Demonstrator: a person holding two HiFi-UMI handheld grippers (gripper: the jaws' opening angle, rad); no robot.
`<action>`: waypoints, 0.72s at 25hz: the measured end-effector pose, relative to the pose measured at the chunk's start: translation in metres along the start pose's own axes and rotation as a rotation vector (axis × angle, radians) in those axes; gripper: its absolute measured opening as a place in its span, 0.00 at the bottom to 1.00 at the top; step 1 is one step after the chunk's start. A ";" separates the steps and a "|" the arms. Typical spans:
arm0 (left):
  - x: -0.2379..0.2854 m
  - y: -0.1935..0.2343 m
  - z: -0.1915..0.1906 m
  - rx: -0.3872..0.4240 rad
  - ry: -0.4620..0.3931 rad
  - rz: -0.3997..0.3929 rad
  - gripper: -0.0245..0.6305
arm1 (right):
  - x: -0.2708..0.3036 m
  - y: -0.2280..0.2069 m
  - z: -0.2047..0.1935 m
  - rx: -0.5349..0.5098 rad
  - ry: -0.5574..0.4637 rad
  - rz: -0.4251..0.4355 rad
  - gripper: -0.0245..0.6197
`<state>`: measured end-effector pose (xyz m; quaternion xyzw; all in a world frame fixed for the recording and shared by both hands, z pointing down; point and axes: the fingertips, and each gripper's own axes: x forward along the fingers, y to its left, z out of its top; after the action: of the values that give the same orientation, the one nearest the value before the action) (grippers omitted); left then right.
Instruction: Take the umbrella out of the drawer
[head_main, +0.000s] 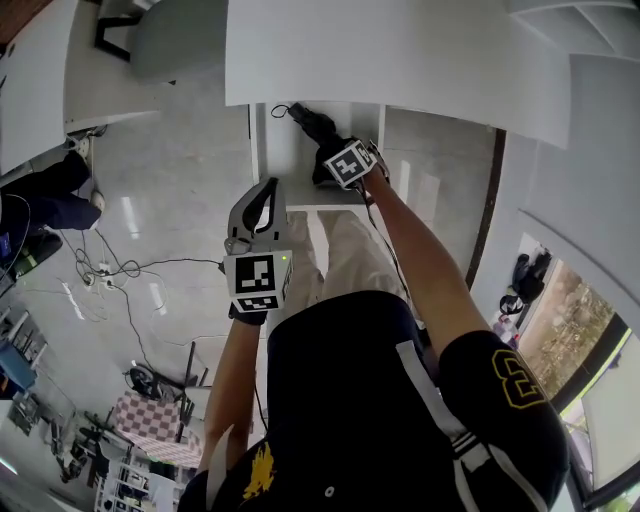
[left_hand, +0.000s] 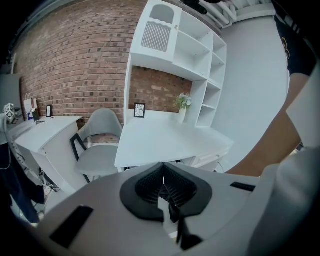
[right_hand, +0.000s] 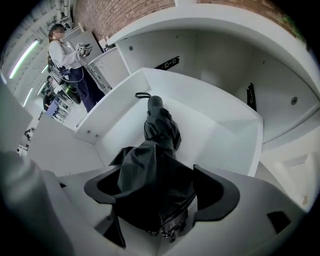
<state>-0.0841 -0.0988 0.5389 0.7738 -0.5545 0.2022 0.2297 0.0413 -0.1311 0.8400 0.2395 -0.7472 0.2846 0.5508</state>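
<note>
Presently the drawer (head_main: 262, 150) stands pulled out below the white desk (head_main: 400, 50), at upper centre of the head view. The umbrella (right_hand: 159, 132), black and folded, lies on the drawer floor, with its handle and strap loop toward the top of the right gripper view.

The right gripper (right_hand: 160, 192) points steeply down into the drawer. Its jaws are spread wide to either side of the umbrella's near end. Loose fabric bunches between them and a gap shows at the frame-right jaw, so no grip is judged to be made.

The left gripper (left_hand: 163, 175) has its jaws pressed together with nothing between them. It sits at centre-left of the head view, apart from the drawer.

Assessment: the drawer is open and the reach is made. Closing on the umbrella and lifting it clear of the drawer are not yet done.
</note>
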 end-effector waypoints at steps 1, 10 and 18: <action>0.002 0.002 -0.002 -0.003 0.002 0.007 0.07 | 0.003 -0.001 0.000 -0.003 0.002 0.002 0.69; 0.012 -0.004 -0.008 -0.020 0.012 0.020 0.07 | 0.024 -0.006 -0.009 -0.040 0.023 0.015 0.69; 0.013 -0.007 -0.013 -0.026 0.020 0.023 0.07 | 0.040 -0.002 -0.018 -0.177 0.095 -0.030 0.69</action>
<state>-0.0746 -0.0989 0.5559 0.7625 -0.5634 0.2054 0.2428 0.0435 -0.1220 0.8824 0.1872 -0.7389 0.2201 0.6087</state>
